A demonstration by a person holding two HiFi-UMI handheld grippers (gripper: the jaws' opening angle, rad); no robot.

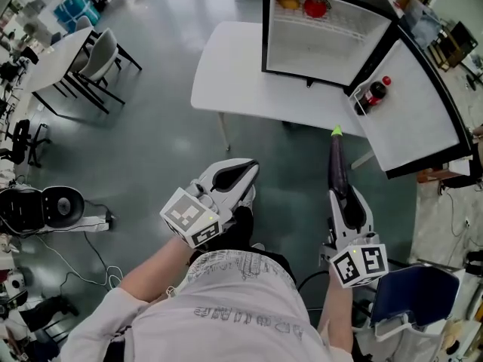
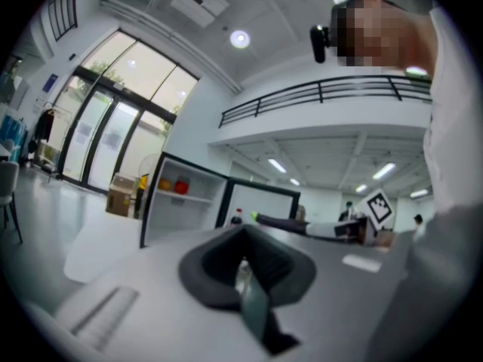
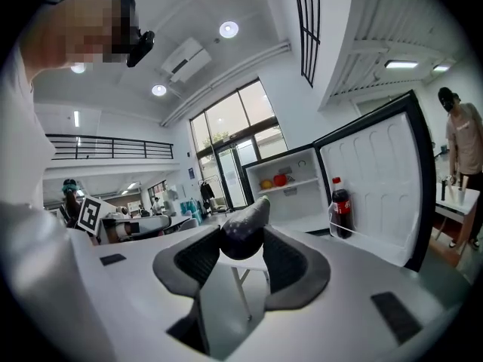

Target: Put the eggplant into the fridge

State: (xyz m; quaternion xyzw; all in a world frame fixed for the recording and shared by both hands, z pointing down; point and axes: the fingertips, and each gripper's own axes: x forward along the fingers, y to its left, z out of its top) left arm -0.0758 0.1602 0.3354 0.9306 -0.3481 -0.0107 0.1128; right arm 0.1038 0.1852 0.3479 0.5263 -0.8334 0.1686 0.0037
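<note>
A long dark purple eggplant [image 1: 337, 164] with a green stem tip sticks forward out of my right gripper [image 1: 339, 196], which is shut on its thick end [image 3: 243, 232]. It points at the small fridge [image 1: 317, 51] on the white table [image 1: 241, 74], a short way ahead. The fridge door [image 1: 415, 104] stands swung wide to the right. My left gripper [image 1: 243, 176] hovers level to the left, its pads [image 2: 226, 251] together with nothing held. In the left gripper view the eggplant [image 2: 290, 222] shows beyond, with the fridge [image 2: 181, 210] to its left.
An orange fruit [image 1: 287, 1] and a red one [image 1: 315, 7] lie on the fridge's top shelf. A cola bottle [image 1: 372, 94] stands in the door rack. Chairs [image 1: 98, 55] stand far left, a blue chair [image 1: 411, 292] at my right. A person [image 3: 462, 142] stands behind the door.
</note>
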